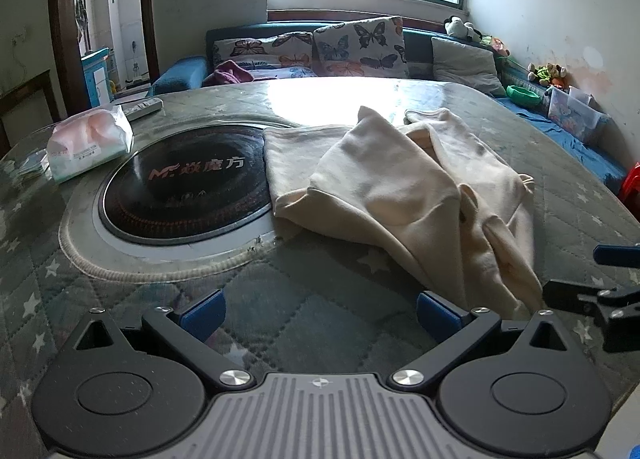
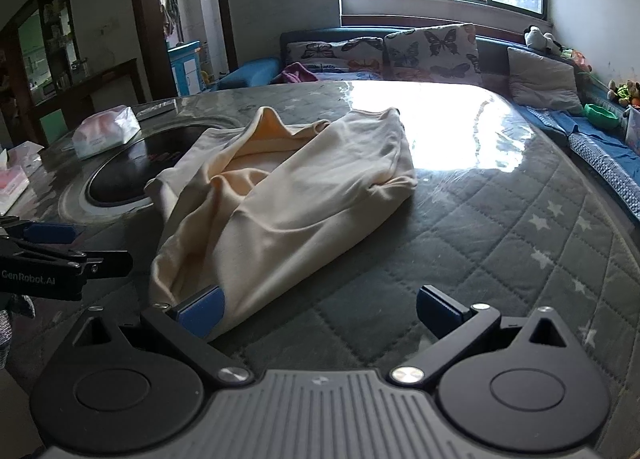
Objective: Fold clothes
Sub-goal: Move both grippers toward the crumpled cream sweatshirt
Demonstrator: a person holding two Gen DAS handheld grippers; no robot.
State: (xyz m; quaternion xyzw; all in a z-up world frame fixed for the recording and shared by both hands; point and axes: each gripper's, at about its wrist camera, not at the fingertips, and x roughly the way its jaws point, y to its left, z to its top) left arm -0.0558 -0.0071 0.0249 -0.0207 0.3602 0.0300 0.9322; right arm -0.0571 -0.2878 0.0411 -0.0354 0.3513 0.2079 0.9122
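Both grippers hovered low over the bench (image 1: 304,323), a round top covered with a quilted star-print cloth under clear plastic.

Left gripper (image 1: 318,313): released, jaws spread wide, nothing between the blue pads (image 1: 204,311). Only bare quilted cover lay between them. The garment (image 1: 400,195), a cream knit piece, lay crumpled ahead and to the right of this gripper; its near hem reached down just beside the right pad, contact not resolvable.

Right gripper (image 2: 320,309): also released, jaws wide. The garment (image 2: 280,195) lay ahead and to its left, running diagonally away from it. The near corner of the cloth lay against the left pad (image 2: 202,313); the right pad stood over bare cover, well apart from the cloth. Nothing was clamped.

Each gripper showed in the other's view: the right gripper (image 1: 604,295) at the right edge of the left wrist view, the left gripper (image 2: 52,255) at the left edge of the right wrist view, both near the garment's near end.

Garment state: unfolded, bunched, one fold thrown over the middle, far edge overlapping the black induction plate (image 1: 180,195) set into the bench ahead-left of the left gripper.

Tissue pack (image 1: 90,143) sat farther left beyond the plate. A sofa (image 2: 400,47) with butterfly cushions lay beyond the bench under the window
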